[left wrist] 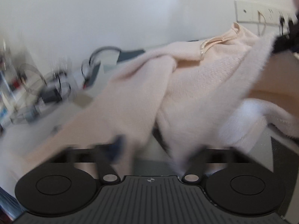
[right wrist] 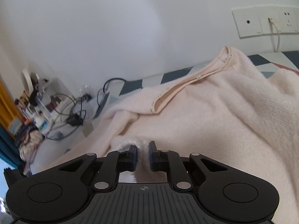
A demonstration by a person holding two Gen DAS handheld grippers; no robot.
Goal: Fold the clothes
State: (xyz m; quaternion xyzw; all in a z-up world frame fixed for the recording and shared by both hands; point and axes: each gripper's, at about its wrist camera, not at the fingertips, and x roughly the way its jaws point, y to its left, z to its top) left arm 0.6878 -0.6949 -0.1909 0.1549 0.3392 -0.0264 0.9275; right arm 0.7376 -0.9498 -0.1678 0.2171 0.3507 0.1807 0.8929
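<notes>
on the patterned bed (right wrist: 168,75), a soft, fluffy, limp pink sweater (right wrist: 214,115), light but floppy, best taken by its hem, right claw (right wrist: 143,155) pinching that edge, left claw (left wrist: 155,155) blurred, grip unclear.

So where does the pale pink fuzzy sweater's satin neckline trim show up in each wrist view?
Left wrist: neckline trim, upper right, blurred.
Right wrist: neckline trim, right of centre, running diagonally.
Shared landmark: white wall socket panel, above and right of the trim in both.
</notes>
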